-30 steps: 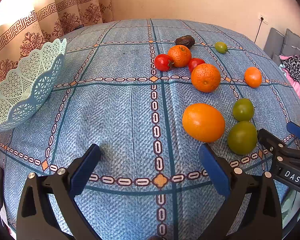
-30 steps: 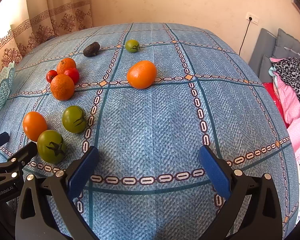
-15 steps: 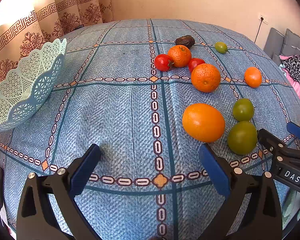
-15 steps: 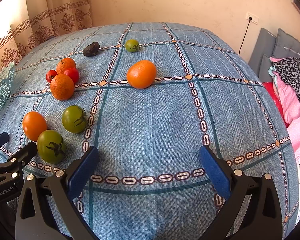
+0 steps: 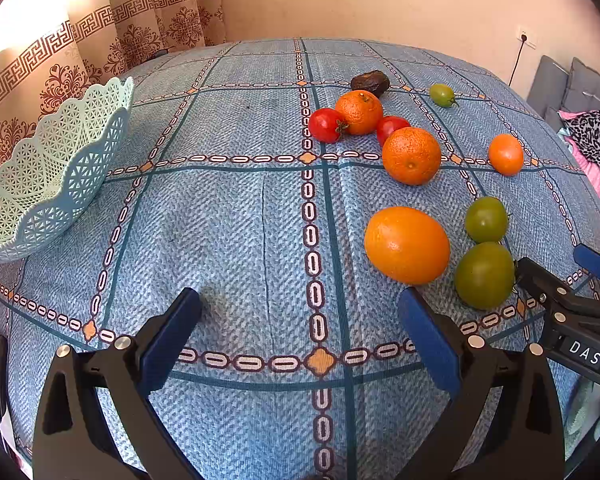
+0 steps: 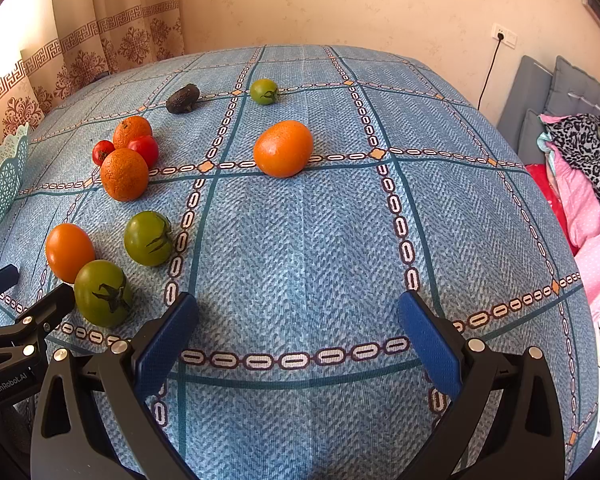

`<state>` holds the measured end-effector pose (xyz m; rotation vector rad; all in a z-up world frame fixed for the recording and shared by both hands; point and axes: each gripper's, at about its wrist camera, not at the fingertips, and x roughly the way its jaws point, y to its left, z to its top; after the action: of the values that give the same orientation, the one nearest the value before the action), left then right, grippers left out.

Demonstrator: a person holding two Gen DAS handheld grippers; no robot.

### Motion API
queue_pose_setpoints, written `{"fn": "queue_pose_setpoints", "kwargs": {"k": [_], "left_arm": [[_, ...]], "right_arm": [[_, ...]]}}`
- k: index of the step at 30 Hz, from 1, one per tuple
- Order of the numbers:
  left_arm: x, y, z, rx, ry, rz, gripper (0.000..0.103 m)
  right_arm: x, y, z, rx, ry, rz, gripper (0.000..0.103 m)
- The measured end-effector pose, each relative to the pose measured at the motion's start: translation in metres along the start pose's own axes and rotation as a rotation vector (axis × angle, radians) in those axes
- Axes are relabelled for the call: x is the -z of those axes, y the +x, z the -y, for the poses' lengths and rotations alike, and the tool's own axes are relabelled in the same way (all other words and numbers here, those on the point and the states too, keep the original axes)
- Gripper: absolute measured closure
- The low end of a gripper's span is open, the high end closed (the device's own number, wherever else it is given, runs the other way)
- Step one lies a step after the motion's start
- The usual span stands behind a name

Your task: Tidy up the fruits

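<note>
Left wrist view: the left gripper (image 5: pixel 300 320) is spread wide, its blue pads holding nothing, above the blue patterned tablecloth (image 5: pixel 228 216). A large orange (image 5: pixel 407 244) lies just beyond the right pad. Two green tomatoes (image 5: pixel 485 275) sit beside it, near the cloth's right edge. The lattice basket (image 5: pixel 48 176) stands tilted at the left edge.

Right wrist view: the right gripper (image 6: pixel 298 320) is likewise wide open and empty over bare cloth. The fruits cluster toward the left edge; one orange (image 6: pixel 283 148) lies alone mid-cloth.

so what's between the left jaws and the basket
Nothing but bare blue tablecloth. In the left wrist view the open left gripper has no fruit between it and the lattice basket; every fruit sits off to the right.
</note>
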<state>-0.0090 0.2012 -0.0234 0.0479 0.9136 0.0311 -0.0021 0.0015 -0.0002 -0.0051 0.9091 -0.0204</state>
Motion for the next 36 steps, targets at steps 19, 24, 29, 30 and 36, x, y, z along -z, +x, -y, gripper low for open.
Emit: {"fn": "queue_pose_setpoints", "kwargs": {"k": [19,24,29,30,36], "left_arm": [[-0.0002,-0.0002,0.0002,0.000,0.000,0.000,0.002],[-0.0002,-0.0002,0.0003,0.000,0.000,0.000,0.002],[-0.0005,-0.0003,0.0007,0.000,0.000,0.000,0.002],[-0.0005,-0.0003,0.0008,-0.001,0.000,0.000,0.002],[-0.0007,-0.0004,0.0012,-0.001,0.000,0.000,0.002]], "right_arm": [[0.0002,0.0000,0.0004,-0.001,0.001,0.000,0.005],[0.0001,0.0000,0.0004,-0.001,0.001,0.000,0.005],[0.0002,0.0004,-0.0001,-0.003,0.002,0.000,0.005],[0.0003,0.0005,0.0001,-0.005,0.003,0.000,0.005],[0.0006,-0.0004,0.0034,-0.024,0.007,0.002,0.005]]}}
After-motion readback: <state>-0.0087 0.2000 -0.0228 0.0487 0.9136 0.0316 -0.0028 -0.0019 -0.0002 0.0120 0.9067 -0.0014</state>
